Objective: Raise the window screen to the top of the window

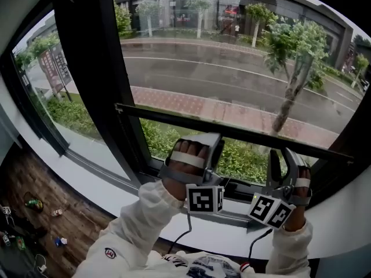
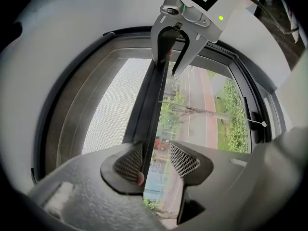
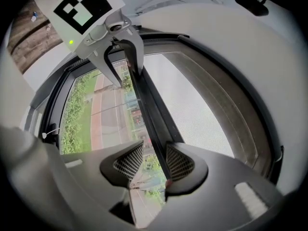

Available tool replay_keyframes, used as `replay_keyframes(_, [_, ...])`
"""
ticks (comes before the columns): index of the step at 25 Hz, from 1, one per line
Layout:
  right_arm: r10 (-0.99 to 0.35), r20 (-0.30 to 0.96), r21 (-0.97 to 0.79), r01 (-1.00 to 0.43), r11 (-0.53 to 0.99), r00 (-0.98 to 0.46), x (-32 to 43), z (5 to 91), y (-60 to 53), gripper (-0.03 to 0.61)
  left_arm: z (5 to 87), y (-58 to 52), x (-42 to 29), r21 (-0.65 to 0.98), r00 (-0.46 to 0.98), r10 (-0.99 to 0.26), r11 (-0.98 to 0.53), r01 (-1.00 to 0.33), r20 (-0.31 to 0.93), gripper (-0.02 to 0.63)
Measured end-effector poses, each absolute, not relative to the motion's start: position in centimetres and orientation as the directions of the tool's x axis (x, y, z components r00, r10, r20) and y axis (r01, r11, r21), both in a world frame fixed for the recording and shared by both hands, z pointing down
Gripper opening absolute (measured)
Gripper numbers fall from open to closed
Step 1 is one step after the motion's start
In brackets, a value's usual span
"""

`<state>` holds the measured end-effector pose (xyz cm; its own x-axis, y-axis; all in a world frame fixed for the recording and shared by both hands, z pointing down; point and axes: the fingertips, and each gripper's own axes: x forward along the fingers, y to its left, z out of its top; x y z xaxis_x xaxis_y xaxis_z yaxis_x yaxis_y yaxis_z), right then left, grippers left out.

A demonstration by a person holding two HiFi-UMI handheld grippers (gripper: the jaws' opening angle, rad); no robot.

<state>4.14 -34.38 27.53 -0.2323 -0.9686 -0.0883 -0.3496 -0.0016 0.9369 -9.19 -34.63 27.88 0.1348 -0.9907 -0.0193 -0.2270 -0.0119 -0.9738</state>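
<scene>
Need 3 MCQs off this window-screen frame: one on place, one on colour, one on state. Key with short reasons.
1. Where is the screen's bottom bar relative to the left gripper?
A) between its jaws
B) lying on the floor
C) behind the person

2. What colour is that bar?
A) white
B) red
C) black

3. How far up is the screen?
A) fully at the top
B) partway up
C) taken out of the frame

Key:
1 A: the left gripper view shows the bar running between the jaws, against one pad and clear of the other.
2 C: it looks black in all three views.
3 B: the head view shows the bar crossing low in the window, well under its top.
</scene>
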Motion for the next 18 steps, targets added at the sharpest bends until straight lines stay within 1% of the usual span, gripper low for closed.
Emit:
replay_keyframes(4, [-0.965,-0.123,0.931,-0.365,-0.031,-0.231,4.0,27.0,-34.0,0.149,27.3,-34.3,-9.4,-0.974,0.133,-0.99,0.016,-0.225,-0.047,0.176])
replay_keyframes(10, [-0.963,-0.135,0.931,-0.364,-0.042,-0.233,3.8,26.6,-34.0,0.149,26.9,-34.2,-9.5,-0.976,0.132,-0.99,0.023,-0.218,-0.052,0.176])
replay_keyframes(18, [-0.956,-0.179,0.922,-0.378,-0.08,-0.233,3.4,25.9,-34.0,0.146,26.1,-34.2,-9.8,-0.974,0.139,-0.986,0.061,-0.216,-0.093,0.176])
